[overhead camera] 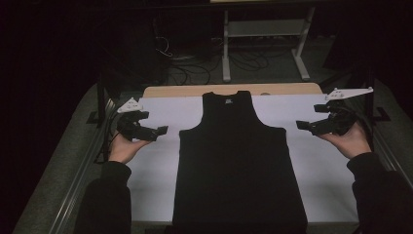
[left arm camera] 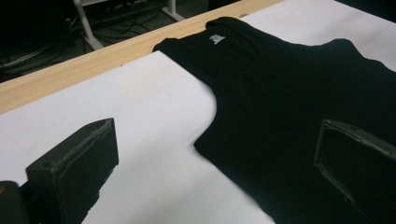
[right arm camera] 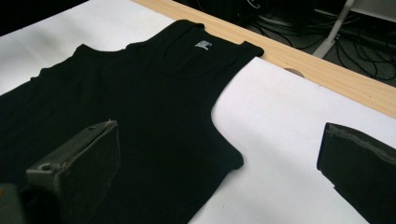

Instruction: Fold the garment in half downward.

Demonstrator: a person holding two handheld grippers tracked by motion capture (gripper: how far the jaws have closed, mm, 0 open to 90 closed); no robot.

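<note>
A black tank top [overhead camera: 237, 161] lies flat on the white table cover [overhead camera: 156, 180], neck toward the far edge, hem at the near edge. Its white neck label shows in both gripper views, on the tank top [left arm camera: 299, 93] and tank top [right arm camera: 140, 93]. My left gripper [overhead camera: 160, 131] hovers open to the left of the shirt's armhole, held in a hand. My right gripper [overhead camera: 302, 126] hovers open to the right of the other armhole. In each gripper view the jaws stand wide apart with nothing between them: left gripper [left arm camera: 215, 163], right gripper [right arm camera: 219, 163].
A wooden table edge [overhead camera: 234, 90] runs along the far side, seen also as wooden edge [left arm camera: 93, 60] and wooden edge [right arm camera: 327, 70]. Beyond it stand a white metal frame [overhead camera: 265, 44] and floor cables [overhead camera: 195, 68]. Dark rails flank the table.
</note>
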